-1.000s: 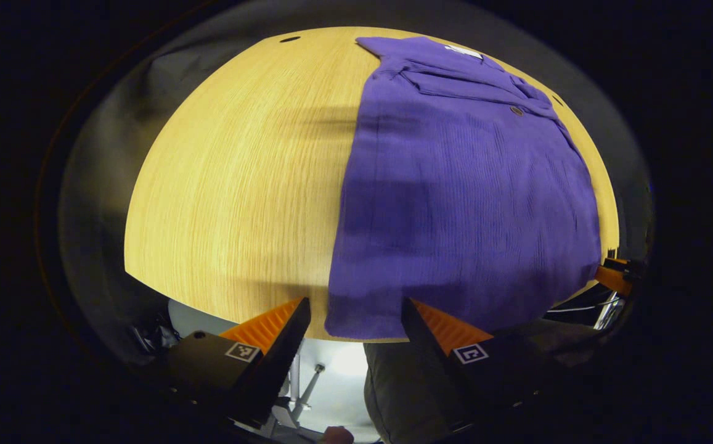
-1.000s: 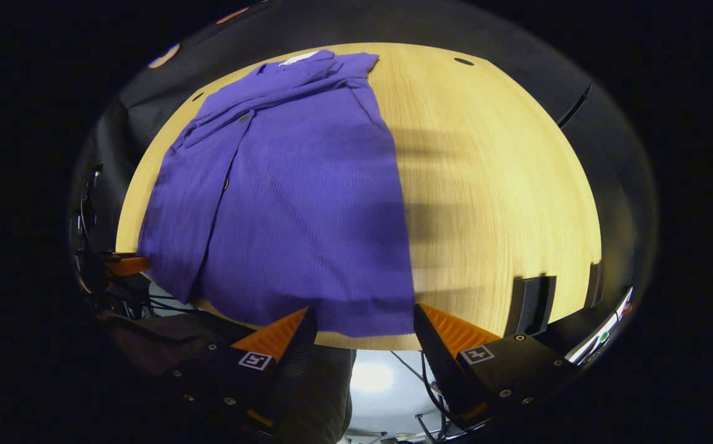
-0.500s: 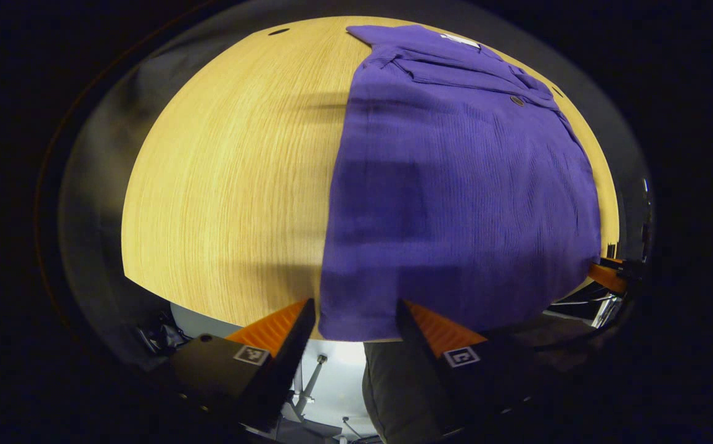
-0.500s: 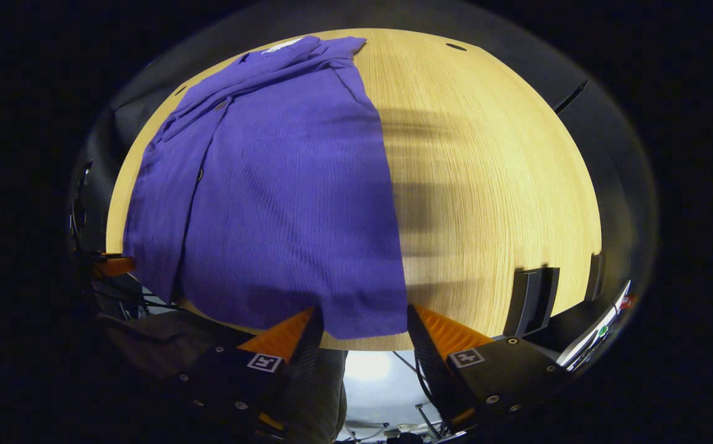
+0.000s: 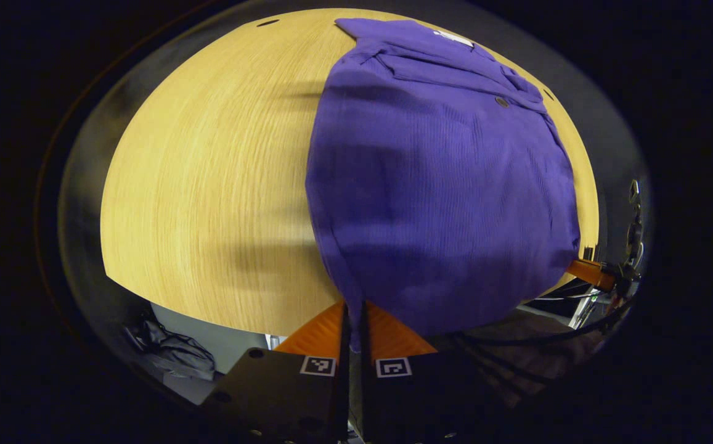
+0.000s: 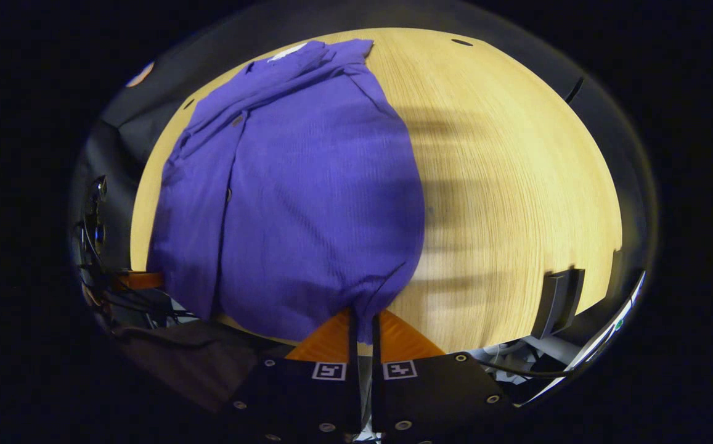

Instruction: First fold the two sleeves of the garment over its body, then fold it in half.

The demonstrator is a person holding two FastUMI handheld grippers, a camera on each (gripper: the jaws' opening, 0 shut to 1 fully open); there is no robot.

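Since earlier frame: both my grippers closed from spread. Purple garment [image 5: 442, 185] lies on wooden bench [image 5: 208, 203], sleeves folded in. Left gripper [image 5: 352, 320] pinches near hem corner; right gripper [image 6: 362, 327] pinches opposite hem corner, cloth bunched there.

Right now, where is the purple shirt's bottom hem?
The hem lies at the wooden table's near edge; the left gripper pinches one corner, the right gripper the other.
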